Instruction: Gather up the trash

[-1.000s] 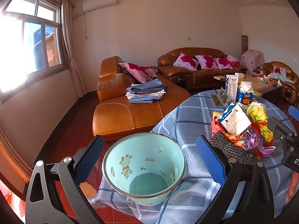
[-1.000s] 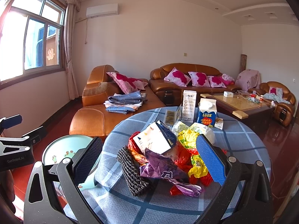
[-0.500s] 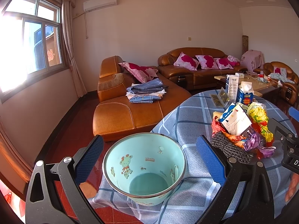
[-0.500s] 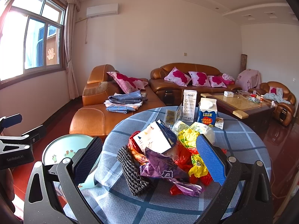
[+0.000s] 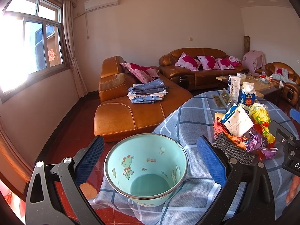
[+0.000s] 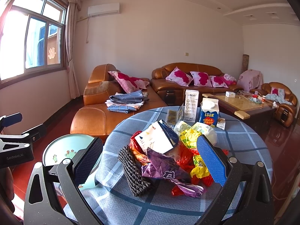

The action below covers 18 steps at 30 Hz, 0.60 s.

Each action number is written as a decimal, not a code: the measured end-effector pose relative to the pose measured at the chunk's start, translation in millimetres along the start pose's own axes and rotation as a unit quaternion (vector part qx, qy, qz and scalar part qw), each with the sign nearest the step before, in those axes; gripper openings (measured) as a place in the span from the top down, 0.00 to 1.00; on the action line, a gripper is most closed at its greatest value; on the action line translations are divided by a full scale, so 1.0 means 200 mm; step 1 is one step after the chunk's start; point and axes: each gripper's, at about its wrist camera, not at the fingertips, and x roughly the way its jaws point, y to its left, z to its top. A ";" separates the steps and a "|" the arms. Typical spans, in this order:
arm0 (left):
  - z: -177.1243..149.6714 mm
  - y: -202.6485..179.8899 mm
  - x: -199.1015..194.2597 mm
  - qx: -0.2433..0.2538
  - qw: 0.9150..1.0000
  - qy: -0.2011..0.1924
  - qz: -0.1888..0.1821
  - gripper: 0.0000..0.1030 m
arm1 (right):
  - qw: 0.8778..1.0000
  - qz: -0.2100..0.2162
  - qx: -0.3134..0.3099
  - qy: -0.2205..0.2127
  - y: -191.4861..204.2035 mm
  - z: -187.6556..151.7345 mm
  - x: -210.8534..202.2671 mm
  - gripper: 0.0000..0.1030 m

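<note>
Both tongs gape wide, empty. Left tongs (image 5: pixel 150 161) straddle the mint bin (image 5: pixel 146 168) at the tabletop (image 6: pixel 243 136) edge; right tongs (image 6: pixel 150 159) frame the trash heap (image 6: pixel 168 153), milk carton (image 6: pixel 209 113) beyond.

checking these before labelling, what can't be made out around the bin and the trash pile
- Base of the mint bin: left wrist view, hidden by its own wall and the tablecloth.
- Bin's near side: right wrist view, covered by the right claw finger.
- Bottom of the trash pile: both views, buried under wrappers.
- Small print on the tall white carton: too small.
- Right claw: left wrist view, cut off by the right edge.
</note>
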 end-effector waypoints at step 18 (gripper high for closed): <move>-0.03 0.00 0.03 -0.004 1.000 0.008 -0.005 0.06 | 1.000 -0.013 0.009 -0.003 -0.07 -0.02 -0.03 0.04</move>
